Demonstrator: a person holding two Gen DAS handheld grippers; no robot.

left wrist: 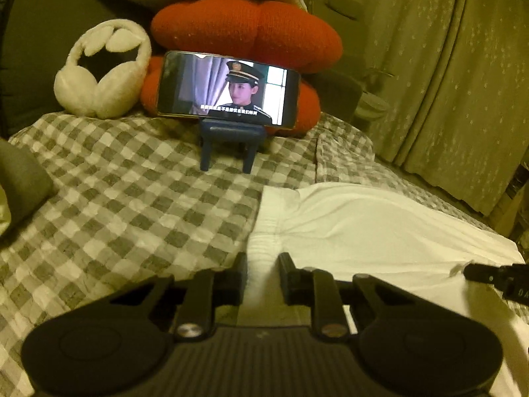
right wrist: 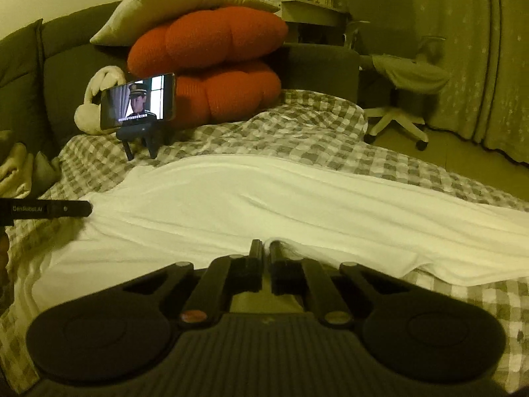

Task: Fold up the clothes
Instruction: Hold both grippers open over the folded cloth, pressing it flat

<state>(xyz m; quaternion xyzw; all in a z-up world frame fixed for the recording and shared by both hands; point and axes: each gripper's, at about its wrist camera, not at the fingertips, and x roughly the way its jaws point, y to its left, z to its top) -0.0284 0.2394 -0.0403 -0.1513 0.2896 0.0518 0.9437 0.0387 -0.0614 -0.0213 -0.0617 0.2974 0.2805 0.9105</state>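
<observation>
- A white garment [right wrist: 251, 205] lies spread lengthwise across the bed [right wrist: 297, 122], on a grey-and-white checked cover [left wrist: 132, 198].
- The left gripper [left wrist: 263, 264] sits at the garment's gathered end, its jaws narrow, with a bunched fold of the white cloth between them; the pads look pressed on the fabric.
- The right gripper [right wrist: 264, 248] is at the garment's near long edge, its jaws almost together, pinching a thin ridge of cloth at the tips.
- From the right wrist view, the left gripper's finger reaches the garment's left end; from the left wrist view, the right gripper's tip touches the cloth at the far right.
- At the head of the bed a phone [left wrist: 228, 89] plays a video on a small dark stand [left wrist: 228, 142].
- Behind it are stacked orange cushions [right wrist: 211, 66], a pale pillow [right wrist: 172, 6] on top, and white earmuffs [left wrist: 102, 72] beside the phone.
- A swivel chair [right wrist: 403, 99] stands off the bed by the curtain [left wrist: 446, 66].
</observation>
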